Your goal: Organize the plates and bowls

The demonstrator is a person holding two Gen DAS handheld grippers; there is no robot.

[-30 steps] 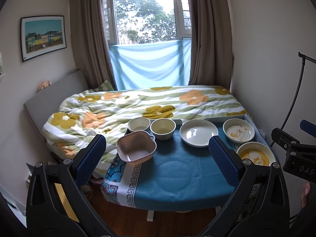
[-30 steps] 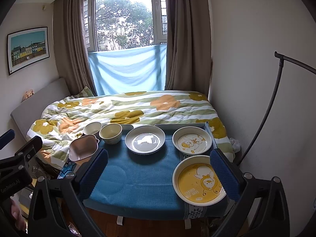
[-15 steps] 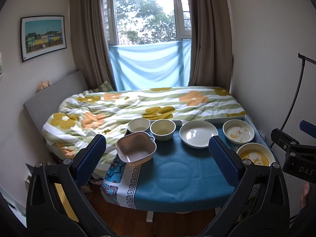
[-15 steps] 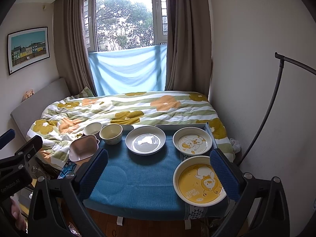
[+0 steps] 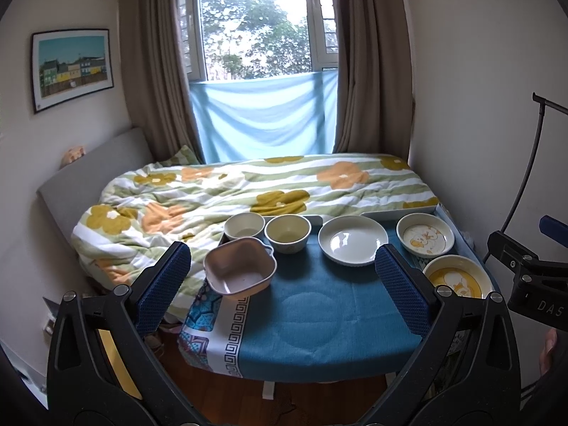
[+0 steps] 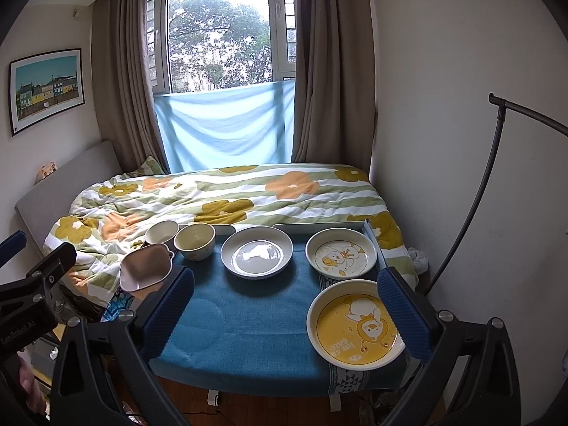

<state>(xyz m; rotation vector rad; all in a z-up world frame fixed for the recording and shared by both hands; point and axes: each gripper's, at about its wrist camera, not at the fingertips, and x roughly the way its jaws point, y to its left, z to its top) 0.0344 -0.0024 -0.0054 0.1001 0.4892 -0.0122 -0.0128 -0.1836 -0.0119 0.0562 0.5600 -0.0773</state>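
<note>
A blue-clothed table (image 5: 312, 312) holds a pink square bowl (image 5: 240, 271) at the left, a white bowl (image 5: 244, 226) and a yellow bowl (image 5: 287, 233) behind it, a plain white plate (image 5: 352, 240), a white duck plate (image 5: 425, 235) and a yellow duck plate (image 5: 458, 278). The same dishes show in the right wrist view: pink bowl (image 6: 145, 266), yellow bowl (image 6: 194, 241), white plate (image 6: 257, 254), white duck plate (image 6: 340, 254), yellow duck plate (image 6: 356, 325). My left gripper (image 5: 284, 287) and right gripper (image 6: 294, 316) are open and empty, held back from the table's near edge.
A bed with a flowered quilt (image 5: 248, 191) lies behind the table. A white tray (image 6: 319, 228) sits at the table's back edge. A black stand pole (image 6: 475, 191) curves along the right wall. Wooden floor shows below.
Both views have shifted very slightly; the dishes sit a touch lower in the left wrist view. Nothing on the table has moved.
</note>
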